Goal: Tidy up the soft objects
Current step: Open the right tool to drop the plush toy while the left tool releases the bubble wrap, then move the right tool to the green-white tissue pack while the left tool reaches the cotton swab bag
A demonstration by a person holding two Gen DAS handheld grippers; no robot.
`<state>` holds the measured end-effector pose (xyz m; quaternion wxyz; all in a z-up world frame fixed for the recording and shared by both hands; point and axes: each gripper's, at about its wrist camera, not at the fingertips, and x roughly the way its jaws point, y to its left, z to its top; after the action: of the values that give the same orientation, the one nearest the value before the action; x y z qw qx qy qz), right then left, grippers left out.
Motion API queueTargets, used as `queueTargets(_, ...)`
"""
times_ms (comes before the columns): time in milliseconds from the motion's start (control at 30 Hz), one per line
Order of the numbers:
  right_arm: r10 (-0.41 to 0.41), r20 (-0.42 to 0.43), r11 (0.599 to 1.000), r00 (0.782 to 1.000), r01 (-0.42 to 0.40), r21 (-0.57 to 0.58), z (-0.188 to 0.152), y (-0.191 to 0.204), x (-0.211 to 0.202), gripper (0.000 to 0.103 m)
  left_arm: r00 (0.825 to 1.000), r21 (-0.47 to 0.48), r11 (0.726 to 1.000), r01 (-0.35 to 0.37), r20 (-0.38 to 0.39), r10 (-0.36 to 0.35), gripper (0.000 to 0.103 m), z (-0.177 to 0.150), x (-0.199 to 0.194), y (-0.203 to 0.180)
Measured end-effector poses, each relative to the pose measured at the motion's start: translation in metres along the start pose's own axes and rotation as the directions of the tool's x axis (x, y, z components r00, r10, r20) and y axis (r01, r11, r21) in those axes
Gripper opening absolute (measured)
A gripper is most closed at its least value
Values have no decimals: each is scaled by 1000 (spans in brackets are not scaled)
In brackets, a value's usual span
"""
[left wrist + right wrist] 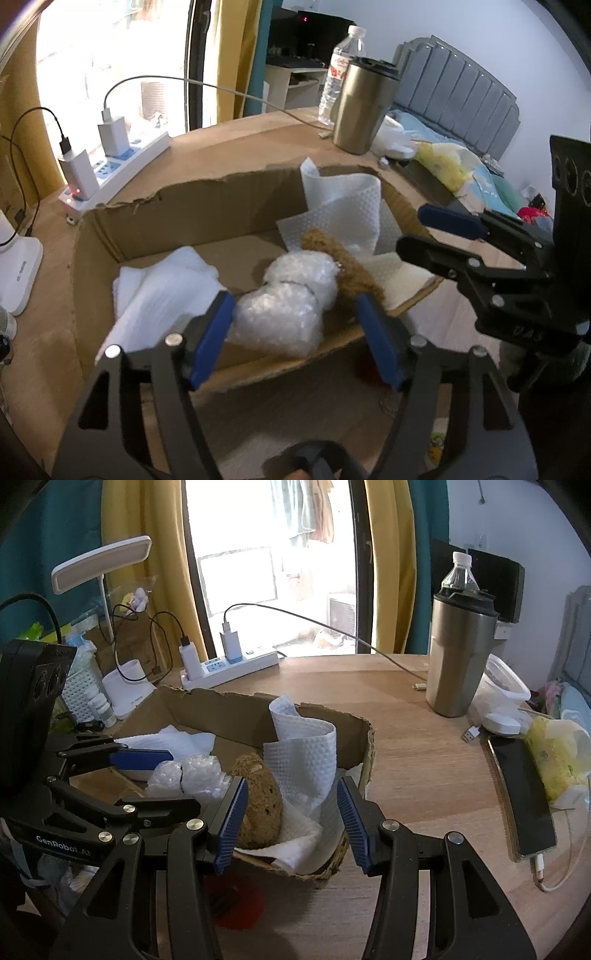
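A torn cardboard box [229, 716] is sitting on the wooden table [424, 775], filling the centre of both views, and the soft things are already lying inside it: a folded white foam sheet [166, 288] at the box's left, a curled embossed paper towel [306, 760] toward its right, a bubble wrap bundle [284, 306] in the middle and a brown fuzzy pad [258, 801] leaning between the bundle and the towel.

The left gripper [295, 332] is hanging at the lower centre of its own view with jaws spread wide, the bubble wrap sitting between the blue pads but not visibly pinched. The right gripper [291, 816] is likewise standing open at the lower centre of its view, framing the brown pad and the towel's edge over the near box wall, gripping nothing.

The step looks like settling or tidying the contents. To do it well, each gripper is best lowering straight over one item, closing gently on a thick fold, and keeping clear of the other gripper, which is crowding in close beside it. The flimsy torn wall could snag a finger.

Readable writing is scarce: "GenRobot.AI" is showing on the left gripper's body at the lower left of the right wrist view. The red label on the water bottle [341, 70] is too blurred to read
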<state>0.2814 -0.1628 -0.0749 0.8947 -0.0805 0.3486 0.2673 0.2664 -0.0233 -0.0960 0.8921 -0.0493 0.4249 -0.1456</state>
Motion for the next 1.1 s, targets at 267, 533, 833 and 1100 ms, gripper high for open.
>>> queueTargets(267,-5,9,1000,1000,5,-4,-2,5,-11,53,1000,-5,1000,3,17,-2,78,-1,-12,0)
queueTargets(533,-11,17,1000,1000,11,-6,-4,11,-21,53,999,0,1000,8,49,-8,84,-6,-28,-2)
queueTargets(833,-13,31,1000,999,14,-22,-6,23,-33,53,996,-8,1000,-5,88,5,85,-13,-47,1)
queueTargets(1100,-10,35,999,999,11,-38,-9,35,-40,53,993,-16,1000,-12,115,14,85,-25,-62,5)
